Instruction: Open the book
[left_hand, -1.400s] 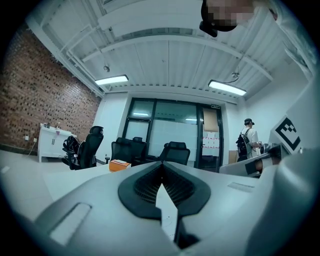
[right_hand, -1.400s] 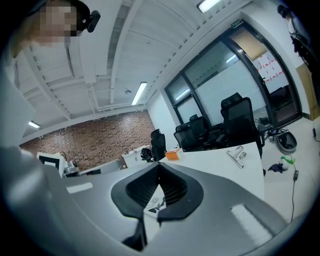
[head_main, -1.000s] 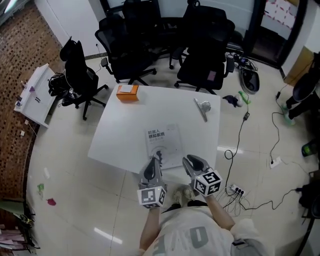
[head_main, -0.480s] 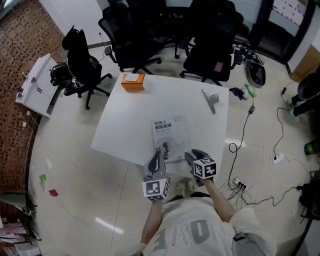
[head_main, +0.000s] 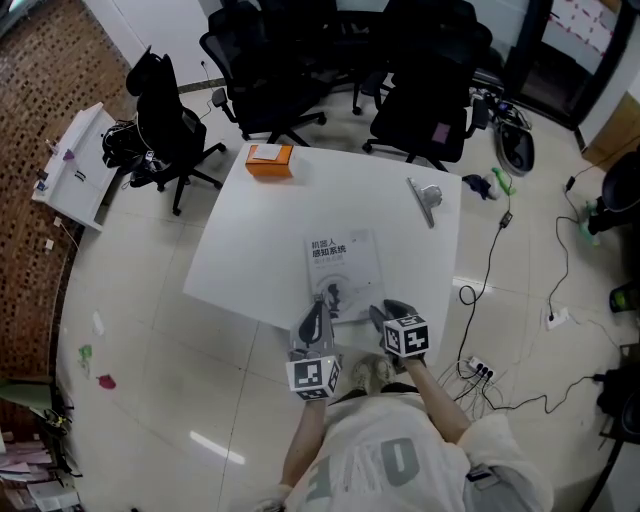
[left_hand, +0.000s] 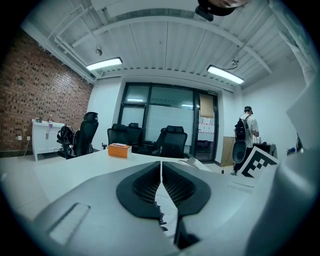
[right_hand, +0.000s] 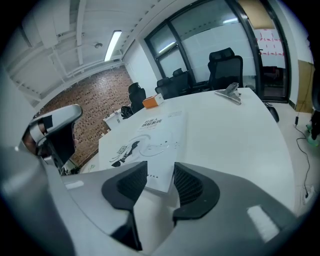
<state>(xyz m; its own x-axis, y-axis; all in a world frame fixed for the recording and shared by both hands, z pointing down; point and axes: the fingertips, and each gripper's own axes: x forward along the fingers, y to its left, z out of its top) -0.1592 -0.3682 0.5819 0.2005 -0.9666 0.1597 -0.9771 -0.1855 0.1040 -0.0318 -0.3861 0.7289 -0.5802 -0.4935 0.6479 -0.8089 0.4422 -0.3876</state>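
Left tongs (left_hand: 161, 175) are sitting with their jaws pressed together and nothing between them; they are pointing almost level over the near edge of the white table (head_main: 250, 240), with their tips just beside the near left edge of the book (head_main: 343, 268). Right tongs (right_hand: 160, 182) are standing wide, their jaws having just been opening; the book's near corner is showing in the gap between them, and neither pad is pressing on it; these tongs are pointing down at a slant toward that corner. I am looking at the book lying closed and flat, cover up, close to the table edge nearest me; an orange box (head_main: 270, 158) is sitting near the far left corner, well apart from the book; a metal clip (head_main: 428, 198) is lying toward the far right side; black office chairs (head_main: 270, 70) are crowding the floor beyond the far edge.
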